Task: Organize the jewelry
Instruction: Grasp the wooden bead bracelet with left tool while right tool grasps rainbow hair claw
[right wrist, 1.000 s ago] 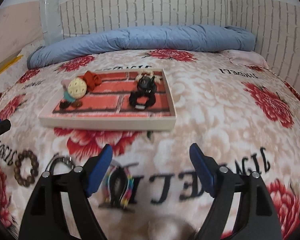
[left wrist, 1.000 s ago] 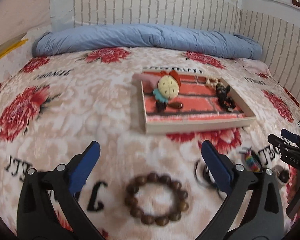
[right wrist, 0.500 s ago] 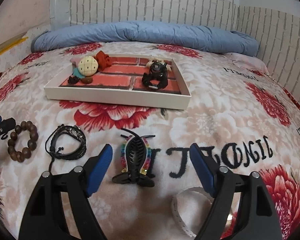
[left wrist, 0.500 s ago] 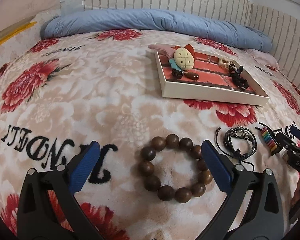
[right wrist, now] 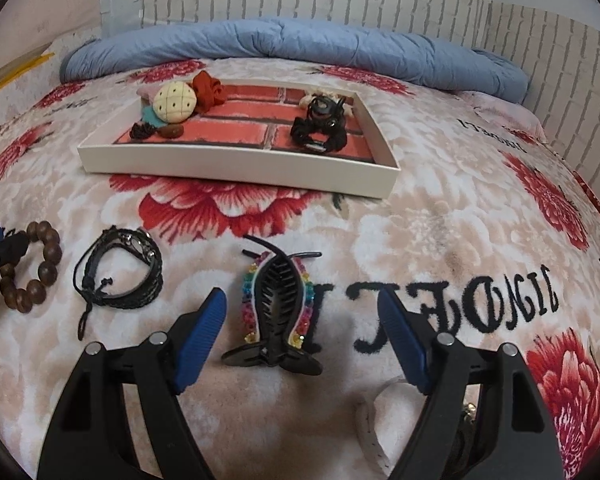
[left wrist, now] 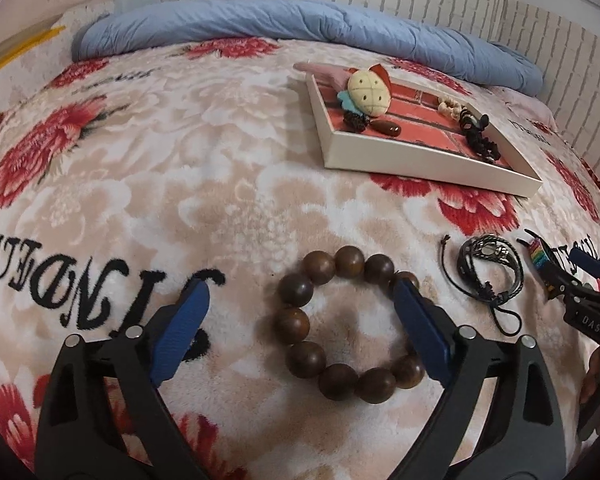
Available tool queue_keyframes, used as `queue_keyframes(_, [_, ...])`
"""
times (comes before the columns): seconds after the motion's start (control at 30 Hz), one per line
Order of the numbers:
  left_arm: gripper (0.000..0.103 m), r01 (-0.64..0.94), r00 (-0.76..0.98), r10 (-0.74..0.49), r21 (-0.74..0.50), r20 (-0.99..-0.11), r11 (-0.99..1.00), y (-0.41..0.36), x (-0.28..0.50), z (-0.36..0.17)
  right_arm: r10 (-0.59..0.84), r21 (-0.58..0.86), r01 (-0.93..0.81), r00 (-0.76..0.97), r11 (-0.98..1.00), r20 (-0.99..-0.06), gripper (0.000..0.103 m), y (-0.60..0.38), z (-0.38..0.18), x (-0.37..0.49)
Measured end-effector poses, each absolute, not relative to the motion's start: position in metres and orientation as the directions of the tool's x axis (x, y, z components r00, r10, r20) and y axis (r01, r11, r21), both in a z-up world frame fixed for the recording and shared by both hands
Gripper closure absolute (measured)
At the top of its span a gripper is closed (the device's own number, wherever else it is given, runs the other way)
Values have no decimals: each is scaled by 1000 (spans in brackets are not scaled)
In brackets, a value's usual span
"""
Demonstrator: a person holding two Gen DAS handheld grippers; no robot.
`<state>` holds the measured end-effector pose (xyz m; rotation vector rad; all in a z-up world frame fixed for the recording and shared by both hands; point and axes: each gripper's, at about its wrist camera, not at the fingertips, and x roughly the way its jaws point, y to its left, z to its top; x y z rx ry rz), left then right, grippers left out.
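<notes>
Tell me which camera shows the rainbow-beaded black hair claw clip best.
The right wrist view: the rainbow-beaded black hair claw clip lies whole and centred on the floral blanket. The left wrist view catches only its striped edge at the far right, beside the right tool.

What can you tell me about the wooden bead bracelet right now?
The wooden bead bracelet is a closed ring of round, dark brown, glossy beads, wood by the look of it. It lies flat on the floral blanket, between the open fingers of the left gripper; its right pad overlaps the beads. A black cord bracelet lies apart, to its right.
</notes>
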<state>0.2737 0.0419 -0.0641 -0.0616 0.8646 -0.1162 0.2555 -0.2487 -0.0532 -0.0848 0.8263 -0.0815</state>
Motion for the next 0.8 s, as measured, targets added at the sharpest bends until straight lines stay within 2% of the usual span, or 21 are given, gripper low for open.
queue_keyframes(0.1, [21, 74, 625, -134, -112, -769, 991, 43, 278, -69, -101, -99, 40, 663, 994, -742, 34, -250, -55, 259])
queue_keyframes(0.2, [21, 75, 617, -126, -101, -777, 992, 42, 281, -72, -92, -86, 41, 651, 995, -753, 39, -253, -58, 263])
queue_keyframes(0.33, [32, 60, 609, -108, -90, -786, 994, 42, 284, -75, -88, -89, 30, 643, 996, -761, 42, -251, -60, 266])
queue_keyframes(0.47, [32, 55, 599, -94, -76, -795, 996, 41, 288, -78, -69, -70, 23, 629, 997, -774, 46, -251, -62, 272])
queue_keyframes(0.67, [34, 54, 599, -81, -61, -796, 997, 40, 287, -78, -49, -62, 1, 638, 998, -769, 61, -249, -62, 271])
queue_keyframes(0.8, [44, 57, 605, -70, -45, -793, 997, 38, 285, -76, -47, -68, -8, 645, 998, -763, 64, -247, -61, 269])
